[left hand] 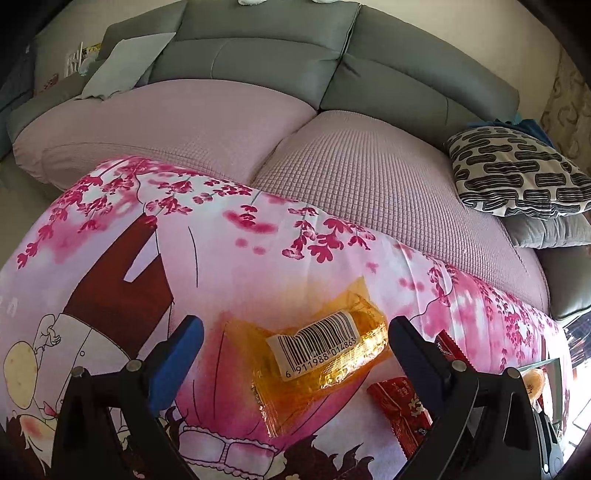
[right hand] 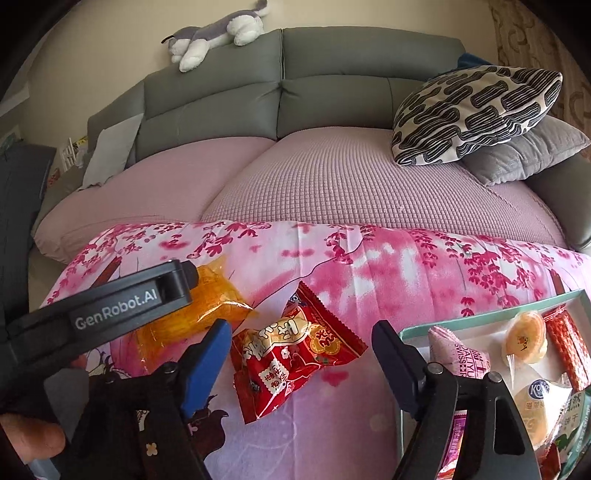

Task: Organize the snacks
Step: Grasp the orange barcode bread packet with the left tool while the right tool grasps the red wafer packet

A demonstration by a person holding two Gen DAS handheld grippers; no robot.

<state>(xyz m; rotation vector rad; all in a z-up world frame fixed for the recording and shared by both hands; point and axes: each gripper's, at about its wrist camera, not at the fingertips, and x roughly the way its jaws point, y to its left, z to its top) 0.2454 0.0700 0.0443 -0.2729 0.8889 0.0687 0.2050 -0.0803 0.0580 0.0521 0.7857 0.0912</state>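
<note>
An orange snack packet [left hand: 325, 350] with a barcode label lies on the pink floral cloth [left hand: 229, 258], between the open fingers of my left gripper [left hand: 295, 339], which hovers just above it. The packet also shows in the right wrist view [right hand: 192, 314], partly under the left gripper's body. A red snack packet [right hand: 295, 350] lies between the open fingers of my right gripper [right hand: 301, 343]; it shows in the left wrist view [left hand: 400, 413] too. A light green box [right hand: 417, 328] at the right holds several snacks.
The cloth covers a low surface in front of a grey sofa [right hand: 332, 92] with pink seat covers. A black-and-white patterned cushion [right hand: 472, 114] and a grey cushion [right hand: 524, 155] lie at the right. A plush toy [right hand: 218, 33] rests on the sofa back.
</note>
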